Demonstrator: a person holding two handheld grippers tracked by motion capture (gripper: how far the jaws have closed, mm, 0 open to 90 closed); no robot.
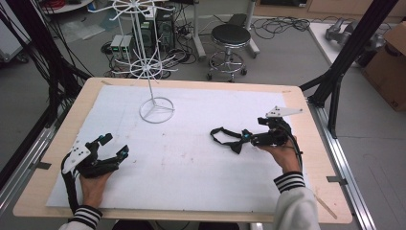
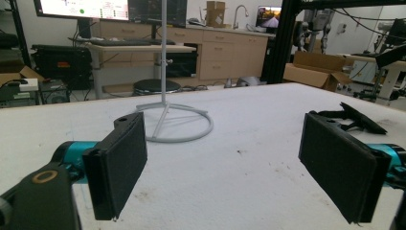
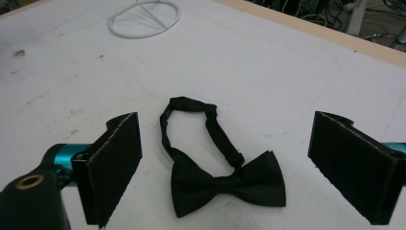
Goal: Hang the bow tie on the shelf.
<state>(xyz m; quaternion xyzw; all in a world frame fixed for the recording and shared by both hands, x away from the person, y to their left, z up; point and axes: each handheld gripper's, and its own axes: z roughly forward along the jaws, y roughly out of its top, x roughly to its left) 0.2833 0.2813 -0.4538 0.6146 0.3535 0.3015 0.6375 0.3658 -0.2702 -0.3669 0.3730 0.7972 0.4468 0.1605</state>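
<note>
On the bench [image 1: 292,158], the right gripper [image 1: 246,138] hovers at a black bow tie [image 1: 225,137]; the left gripper [image 1: 115,146] rests open, well apart.

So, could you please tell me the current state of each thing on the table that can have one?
Left gripper: open, holding nothing.
Right gripper: open, jaws either side of the bow tie.
Bow tie: lying flat, strap looped closed.
White rack: upright, hooks bare.

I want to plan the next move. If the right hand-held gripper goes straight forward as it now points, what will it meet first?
Most likely the black bow tie: it lies flat on the white table cover, between the open jaws of the right hand-held gripper, directly ahead.
</note>
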